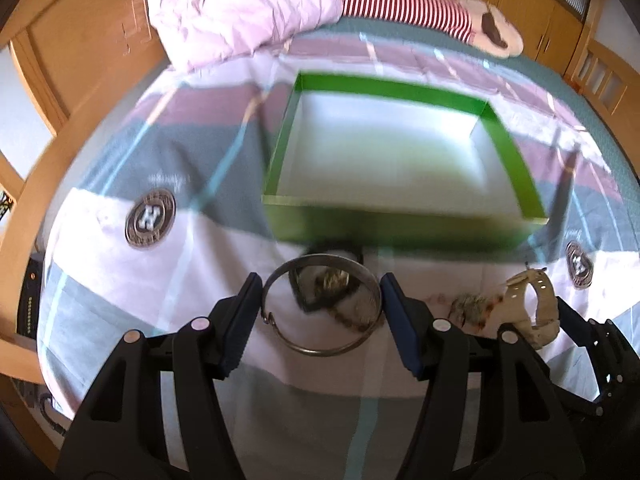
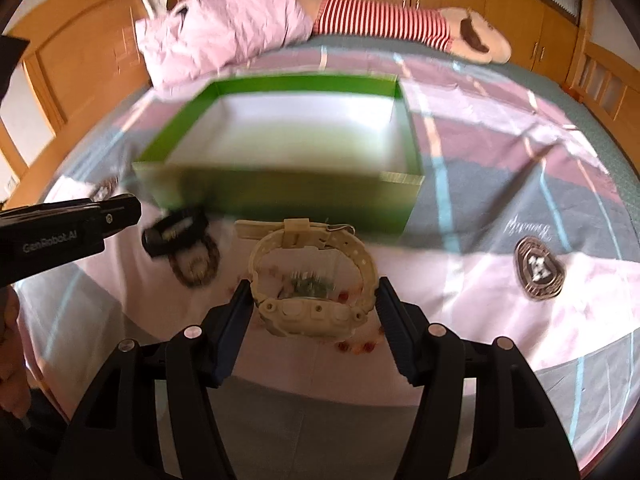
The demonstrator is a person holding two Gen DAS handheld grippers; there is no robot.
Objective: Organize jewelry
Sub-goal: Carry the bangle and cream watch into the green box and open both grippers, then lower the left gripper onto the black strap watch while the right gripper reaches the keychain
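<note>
Green cardboard box (image 1: 404, 224) with a white inside sits on the bed, on a bedspread (image 1: 132, 280) of pink, grey and white blocks, and I see it past both of my tools. My left tool (image 1: 322, 308) has its two blue-padded fingers on either side of a thin round metal bangle (image 1: 322, 350), and the pads look like they touch its rim, so I think it is pinching the bangle. Through the ring I can see a small dark thing and a brown chain, both too blurry to name. My right tool (image 2: 314, 300) has its fingers on either side of a cream plastic wristwatch (image 2: 316, 312) with its strap closed in a loop; the pads sit right at the strap, so it looks pinched too. The watch is just in front of the box. Small red beads (image 2: 356, 346) lie on the bedspread under the watch. A pink pillow (image 2: 224, 28) rests at the far end of the bed.
</note>
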